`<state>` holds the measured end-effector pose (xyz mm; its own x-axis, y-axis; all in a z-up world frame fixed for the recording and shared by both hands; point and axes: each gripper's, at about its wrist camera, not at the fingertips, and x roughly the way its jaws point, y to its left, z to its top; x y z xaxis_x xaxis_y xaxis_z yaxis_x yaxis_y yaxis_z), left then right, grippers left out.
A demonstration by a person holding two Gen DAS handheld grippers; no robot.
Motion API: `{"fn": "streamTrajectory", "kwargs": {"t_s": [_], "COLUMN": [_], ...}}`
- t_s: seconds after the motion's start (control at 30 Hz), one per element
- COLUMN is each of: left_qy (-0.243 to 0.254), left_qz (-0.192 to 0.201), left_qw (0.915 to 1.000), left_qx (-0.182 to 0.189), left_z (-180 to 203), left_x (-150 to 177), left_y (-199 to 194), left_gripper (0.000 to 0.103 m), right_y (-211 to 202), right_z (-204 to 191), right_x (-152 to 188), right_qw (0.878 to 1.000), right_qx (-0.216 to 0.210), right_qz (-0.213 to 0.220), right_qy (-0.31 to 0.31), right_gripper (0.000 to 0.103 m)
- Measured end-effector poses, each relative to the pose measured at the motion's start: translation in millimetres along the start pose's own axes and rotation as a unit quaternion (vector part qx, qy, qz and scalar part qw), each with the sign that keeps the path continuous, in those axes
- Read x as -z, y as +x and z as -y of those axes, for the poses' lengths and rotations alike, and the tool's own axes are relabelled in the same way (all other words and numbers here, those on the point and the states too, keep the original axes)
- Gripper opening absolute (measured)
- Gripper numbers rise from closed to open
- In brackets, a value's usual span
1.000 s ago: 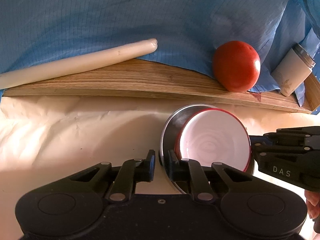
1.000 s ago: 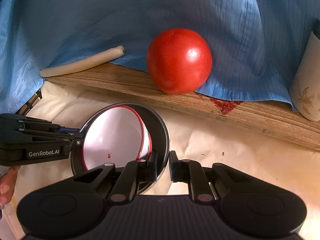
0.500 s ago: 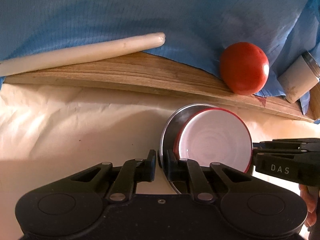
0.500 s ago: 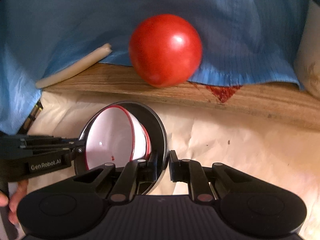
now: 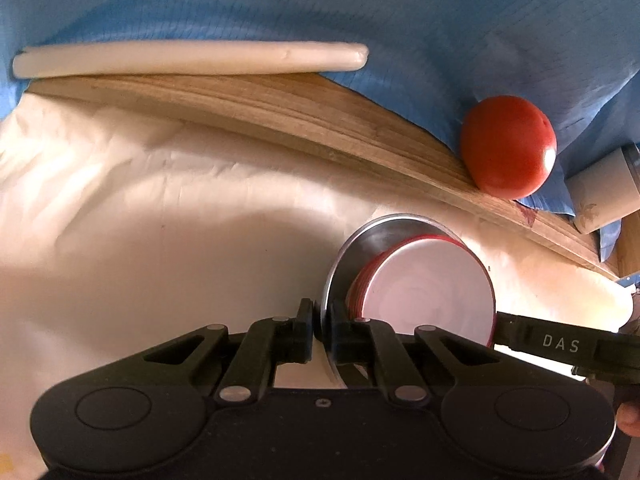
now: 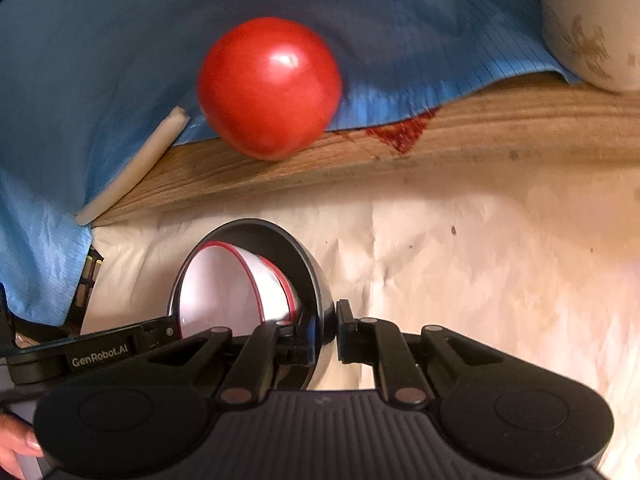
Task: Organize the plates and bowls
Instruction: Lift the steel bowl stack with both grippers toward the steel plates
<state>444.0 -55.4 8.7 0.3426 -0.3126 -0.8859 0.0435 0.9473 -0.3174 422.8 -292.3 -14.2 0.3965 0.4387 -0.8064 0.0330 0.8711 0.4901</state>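
Place: a cream paper sheet (image 5: 168,208) covers the table, with a wooden board (image 5: 280,108) and a wrinkly blue cloth (image 5: 320,8) behind it.
Bowls: a shiny round metal bowl (image 6: 316,276) is tipped up on its side over the paper, and a white bowl with a red rim (image 6: 224,296) sits inside it.
Left gripper (image 5: 321,330): its fingers are almost closed and pinch the metal bowl's thin rim.
Right gripper (image 6: 325,330): its fingers are nearly closed too, one inside and one outside the metal wall on the other side.
How it handles: the metal looks hard, smooth and slippery. The white bowl looks loose and could slide out and chip.
Where to hold: the rim, on both sides.
Other things: a round red tomato (image 6: 270,86), a long white stick (image 5: 188,58) and a cream cup with a gold flower print (image 6: 592,28).
Writing: "DAS" on one gripper, "GenRobot.AI" on the other.
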Motion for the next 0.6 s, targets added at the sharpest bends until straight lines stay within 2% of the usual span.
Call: {"fn": "streamTrajectory", "kwargs": {"t_s": [0.2,0.6], "left_qy": [-0.006,0.002], "left_qz": [-0.002,0.012], "left_qw": [1.0,0.9999], "left_qx": [0.001,0.004], "left_z": [6,12], "left_x": [6,16], "left_y": [-7,-34], "left_gripper": [0.006,0.006], "right_y": [-9,-33], "right_z": [9,5], "right_x": [6,18], "right_qw": [1.0,1.0], "right_qx": [-0.004,-0.006], "right_qz": [-0.005,0.011], "right_qy": [0.01,0.007], "right_gripper": [0.011,0.011]}}
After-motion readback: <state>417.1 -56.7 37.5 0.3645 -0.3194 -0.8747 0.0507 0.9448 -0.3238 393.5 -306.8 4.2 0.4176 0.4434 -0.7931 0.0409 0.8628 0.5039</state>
